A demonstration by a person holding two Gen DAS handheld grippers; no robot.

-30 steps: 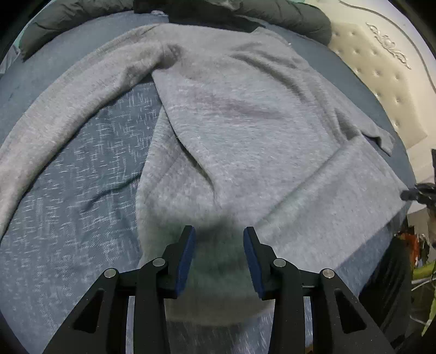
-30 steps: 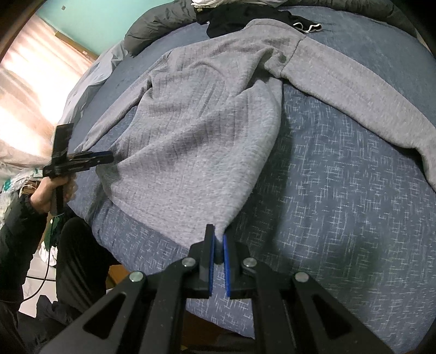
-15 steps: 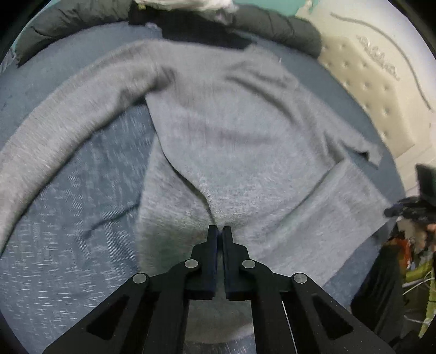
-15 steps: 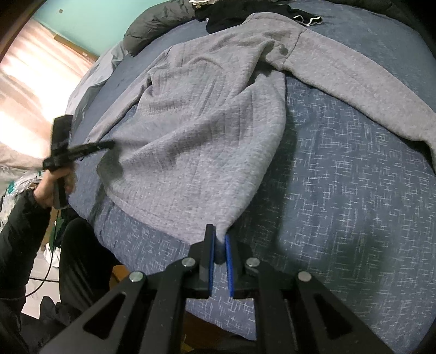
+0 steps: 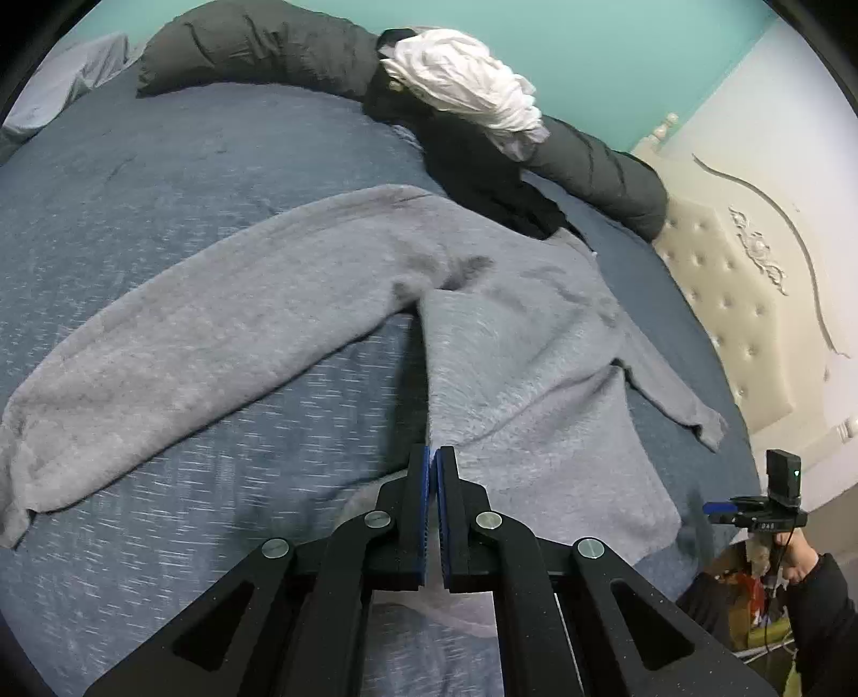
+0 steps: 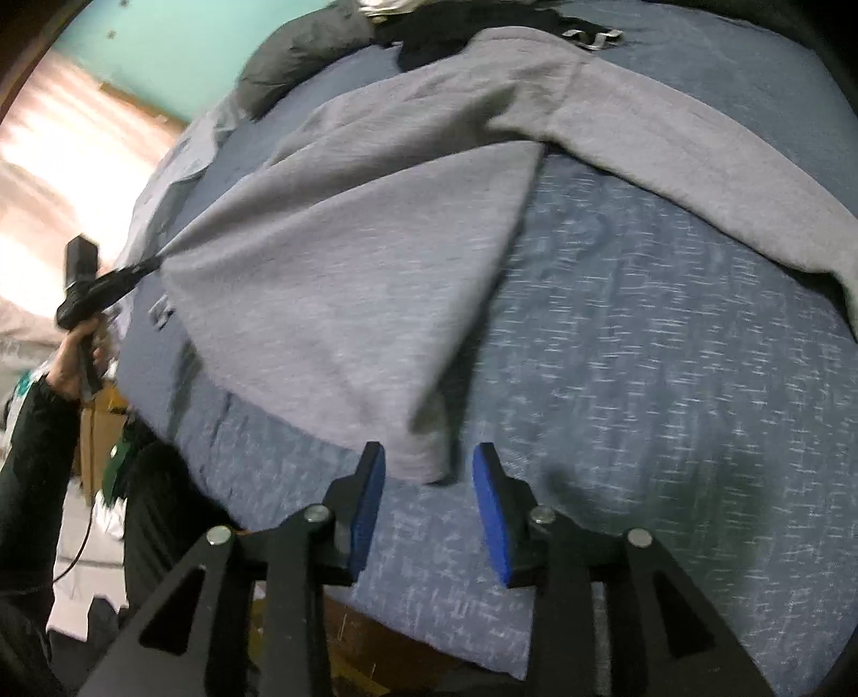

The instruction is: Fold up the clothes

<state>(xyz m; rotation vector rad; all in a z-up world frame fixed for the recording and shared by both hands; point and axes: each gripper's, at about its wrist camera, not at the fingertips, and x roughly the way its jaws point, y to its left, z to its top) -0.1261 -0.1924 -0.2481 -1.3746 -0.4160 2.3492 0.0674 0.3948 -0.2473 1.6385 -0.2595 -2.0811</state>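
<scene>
A grey sweater [image 5: 515,343] lies spread on the blue bedspread [image 5: 161,177], one long sleeve [image 5: 204,332] stretched out to the left. My left gripper [image 5: 433,455] is shut on a fold of the sweater's lower edge and holds it raised, so the cloth runs taut from its tips. From the right wrist view, the left gripper [image 6: 153,262] draws that corner up and to the left. My right gripper [image 6: 429,466] has its jaws opening. The sweater's other hem corner [image 6: 418,450] hangs between the blue pads, and neither pad presses on it.
A dark quilted jacket [image 5: 257,48], black clothes [image 5: 482,177] and a white bundle [image 5: 461,86] lie along the bed's far side. A cream tufted headboard [image 5: 751,300] stands at the right. The bed's near edge [image 6: 375,622] drops off below the right gripper, with a person's dark sleeve [image 6: 27,482] beside it.
The left gripper closed on the sweater's hem, then rose and moved, lifting and tightening the cloth. The right gripper's jaws have parted from the hem corner they were pinching.
</scene>
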